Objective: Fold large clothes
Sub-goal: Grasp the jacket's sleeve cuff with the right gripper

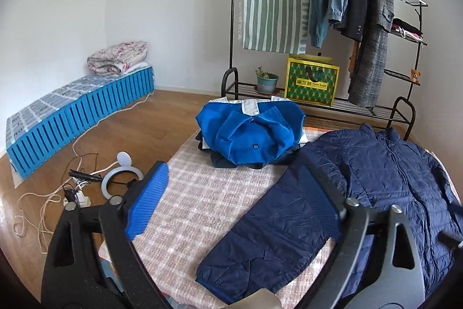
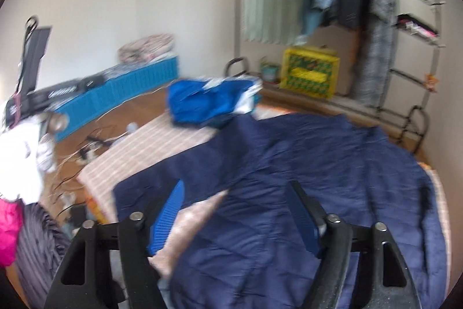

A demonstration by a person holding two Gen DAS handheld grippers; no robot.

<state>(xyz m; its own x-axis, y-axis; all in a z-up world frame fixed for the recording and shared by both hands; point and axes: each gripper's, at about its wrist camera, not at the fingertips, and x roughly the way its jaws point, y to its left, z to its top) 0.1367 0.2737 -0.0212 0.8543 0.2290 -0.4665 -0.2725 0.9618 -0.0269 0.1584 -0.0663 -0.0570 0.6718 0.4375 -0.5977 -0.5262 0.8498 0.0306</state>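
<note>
The plaid work surface (image 1: 202, 193) fills the middle and lower part of the left wrist view, its left edge running diagonally from the bottom left up to the centre, with bare wooden floor (image 1: 144, 112) beyond it. A wide strip of the plaid lies uncovered between that edge and the navy puffer jacket (image 1: 385, 173), which is spread flat over the right half, front up, collar toward the upper right. One sleeve (image 1: 269, 230) stretches down to the lower centre, its cuff near the bottom edge of the frame. In the blurred right wrist view the jacket (image 2: 318, 164) covers most of the lower frame. A black clothes rack (image 1: 376, 19) stands across the upper right. A pile of bright blue clothes (image 1: 249, 129) sits at the far end of the surface, just beside the jacket's shoulder. Cables and a white ring light (image 1: 121, 178) lie on the floor at left.

The left gripper (image 1: 240, 199) is spread wide, holding nothing, above the sleeve. The right gripper (image 2: 237, 216) is likewise wide apart and empty, over the jacket.
</note>
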